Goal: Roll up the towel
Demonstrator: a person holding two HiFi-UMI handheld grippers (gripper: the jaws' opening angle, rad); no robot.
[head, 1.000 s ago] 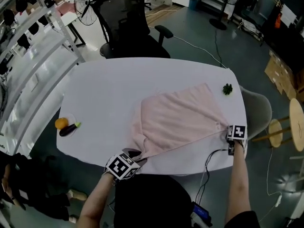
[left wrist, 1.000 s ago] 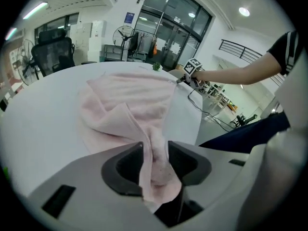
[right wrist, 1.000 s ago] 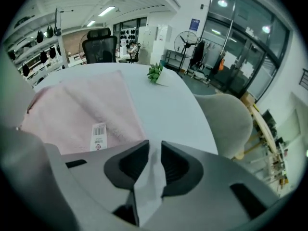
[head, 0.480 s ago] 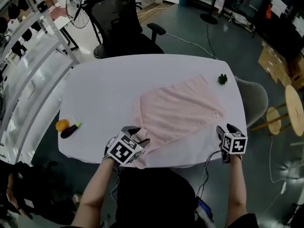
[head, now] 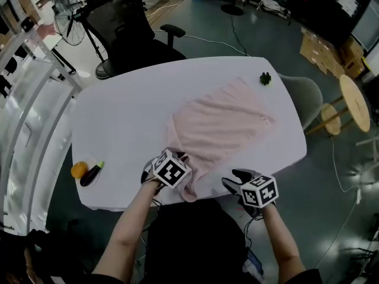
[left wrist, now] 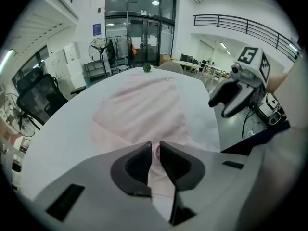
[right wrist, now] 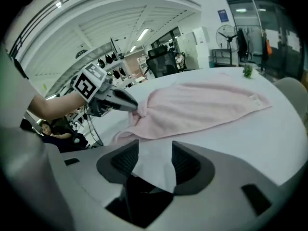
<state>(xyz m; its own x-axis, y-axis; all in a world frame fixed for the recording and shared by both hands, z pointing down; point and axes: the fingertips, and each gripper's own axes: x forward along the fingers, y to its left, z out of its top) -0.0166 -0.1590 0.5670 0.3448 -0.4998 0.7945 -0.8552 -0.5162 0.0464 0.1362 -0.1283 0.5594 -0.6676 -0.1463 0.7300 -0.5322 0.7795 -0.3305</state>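
A pale pink terry towel (head: 219, 123) lies spread on a white oval worktop (head: 118, 117), right of centre. Its long axis runs on a diagonal, from the near edge by the person up and to the right. The far end points toward a small dark green object (head: 265, 78) near the worktop's far right rim. The near end is gathered into a wrinkled bunch at the worktop's near edge.

The left tongs (left wrist: 154, 147) pinch that bunched near corner. Their jaws have just been closing, and pink cloth shows in the narrow gap between them.

The right tongs (right wrist: 155, 148) hover at the near edge, to the right of the bunch and apart from the towel. Their jaws have just drawn in a little but stand spread, with nothing held.

At the worktop's left edge, well apart from the towel, a small orange ball-shaped fruit (head: 77, 170) sits just beside a dark purple aubergine-shaped item (head: 90, 175). A black mesh office chair (head: 127, 31) stands beyond the far side.
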